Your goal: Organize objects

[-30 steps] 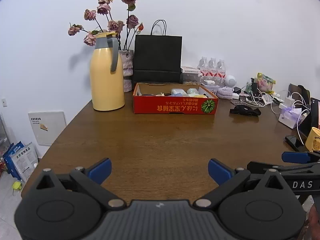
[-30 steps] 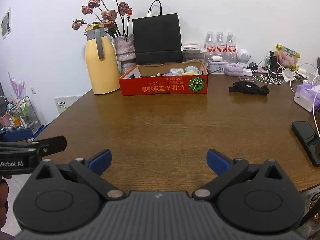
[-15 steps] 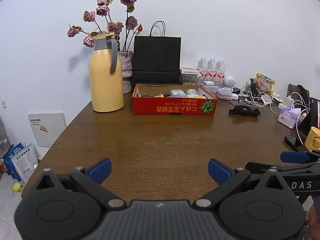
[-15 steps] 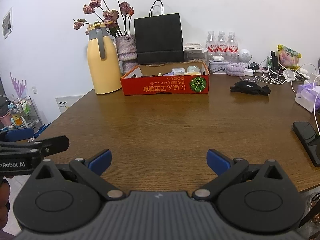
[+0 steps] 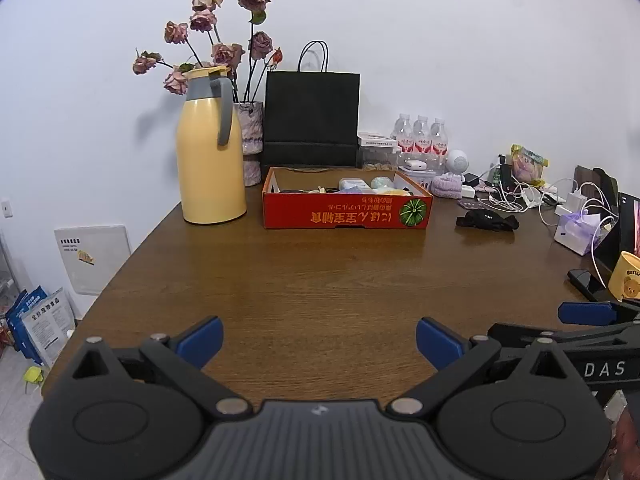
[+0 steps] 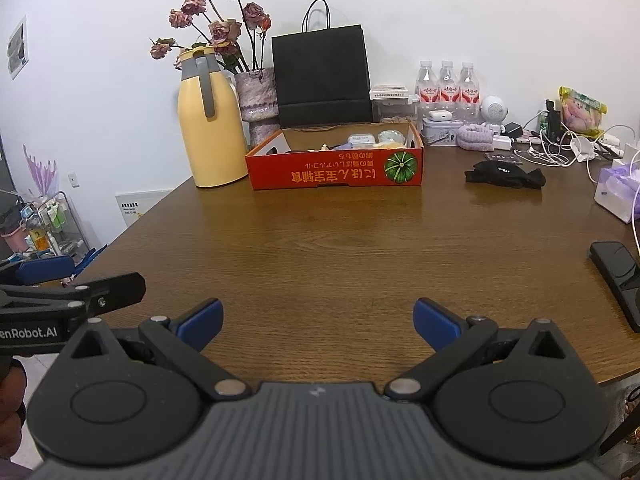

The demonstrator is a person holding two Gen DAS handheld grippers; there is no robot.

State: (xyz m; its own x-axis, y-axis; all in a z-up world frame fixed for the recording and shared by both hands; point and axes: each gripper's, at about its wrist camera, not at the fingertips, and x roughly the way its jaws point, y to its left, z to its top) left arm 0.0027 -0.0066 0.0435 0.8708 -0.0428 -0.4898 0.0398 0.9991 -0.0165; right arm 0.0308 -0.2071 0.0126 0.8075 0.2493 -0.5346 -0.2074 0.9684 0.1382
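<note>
A red cardboard tray [image 5: 346,213] [image 6: 334,174] stands at the far middle of the brown table and holds several small items. A black glove-like cloth [image 5: 487,220] [image 6: 505,174] lies to its right. My left gripper [image 5: 319,343] hovers open over the near table edge, nothing between its blue pads. My right gripper [image 6: 317,325] is likewise open and empty, level with the left one. Each gripper shows at the edge of the other's view: the right one [image 5: 586,314] and the left one [image 6: 46,270].
A yellow thermos jug [image 5: 211,150], a vase of dried roses [image 5: 251,142] and a black paper bag [image 5: 311,114] stand at the back. Water bottles [image 6: 448,88], cables and chargers [image 6: 556,148], a tissue box [image 6: 618,194], a black phone [image 6: 618,276] and a yellow cup [image 5: 626,278] crowd the right.
Both grippers have drawn back slightly from the table, so the tray and jug look a little farther and lower. Their jaws have stayed open.
</note>
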